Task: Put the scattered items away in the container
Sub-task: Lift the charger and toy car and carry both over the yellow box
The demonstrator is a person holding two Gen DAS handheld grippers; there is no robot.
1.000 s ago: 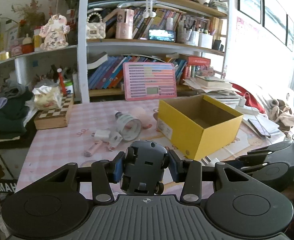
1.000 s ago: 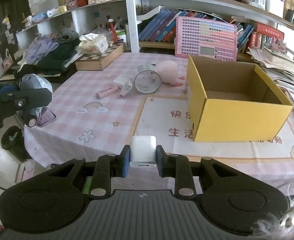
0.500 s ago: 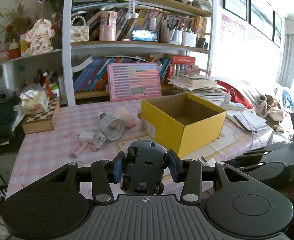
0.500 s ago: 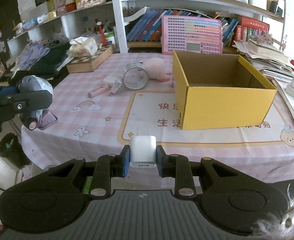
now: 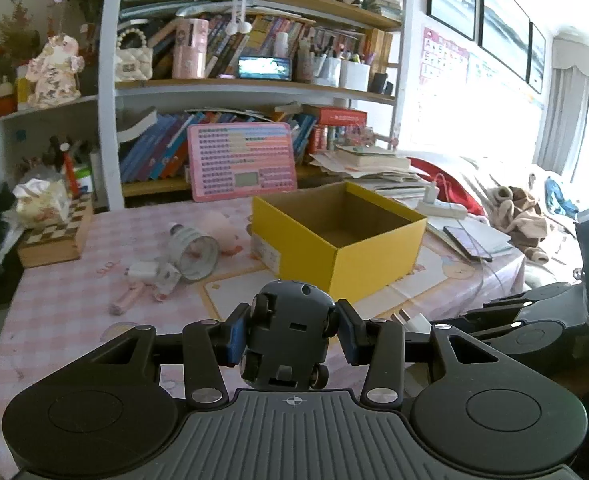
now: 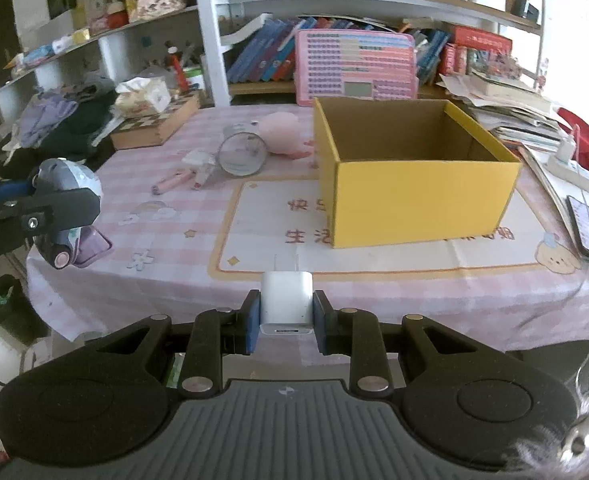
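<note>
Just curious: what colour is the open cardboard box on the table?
Yellow box, brown inside; clearest in the right wrist view.

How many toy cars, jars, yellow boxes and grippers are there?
toy car: 1
jar: 1
yellow box: 1
grippers: 2, the left gripper holding the toy car and the right gripper holding a white charger
Total: 5

Both claws have drawn back from the counter [image 6: 374, 300]: its near edge now shows, and the yellow box [image 6: 414, 196] sits farther off in both views.
</note>
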